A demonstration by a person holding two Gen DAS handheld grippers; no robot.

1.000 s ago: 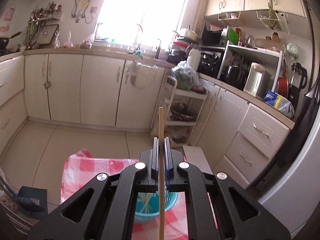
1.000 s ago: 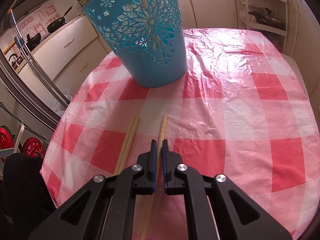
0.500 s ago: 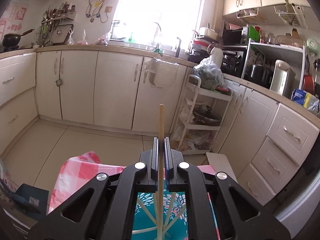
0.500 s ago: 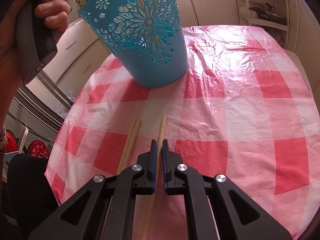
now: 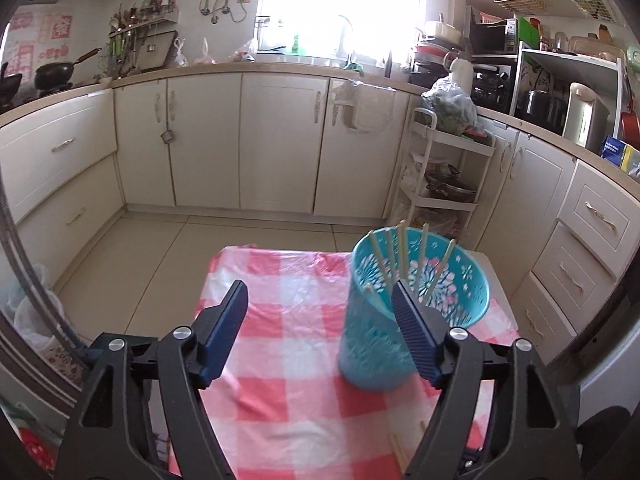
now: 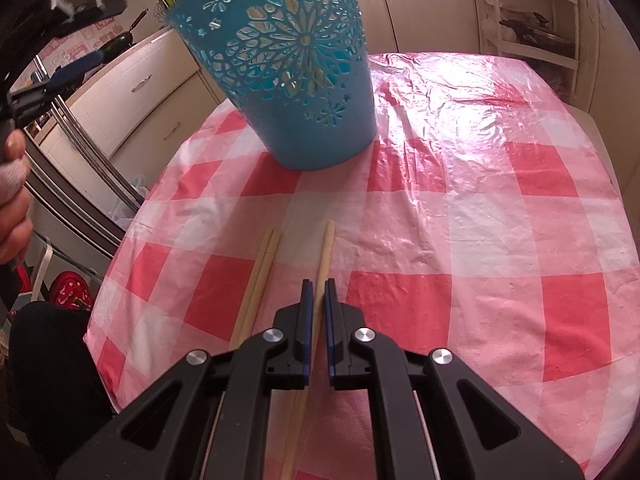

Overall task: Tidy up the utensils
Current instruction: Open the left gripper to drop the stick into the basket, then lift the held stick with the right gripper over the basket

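A blue cut-out holder (image 6: 292, 64) stands on the red-checked tablecloth (image 6: 480, 208). It also shows in the left wrist view (image 5: 404, 304), with several wooden chopsticks (image 5: 402, 256) standing in it. My left gripper (image 5: 320, 296) is open and empty, above the table and left of the holder. My right gripper (image 6: 316, 284) is shut on one chopstick (image 6: 325, 256) that lies along the cloth. Two more chopsticks (image 6: 260, 276) lie side by side just left of it.
Kitchen cabinets (image 5: 248, 140) line the far walls. A white trolley (image 5: 444, 172) with pots stands past the table. The table's left edge (image 6: 120, 252) drops off near a metal rack. The person's hand (image 6: 12, 200) shows at the left.
My left gripper opened and let go of its chopstick, which now stands in the holder, then drew back to the left. My right gripper stayed shut on its chopstick on the cloth.
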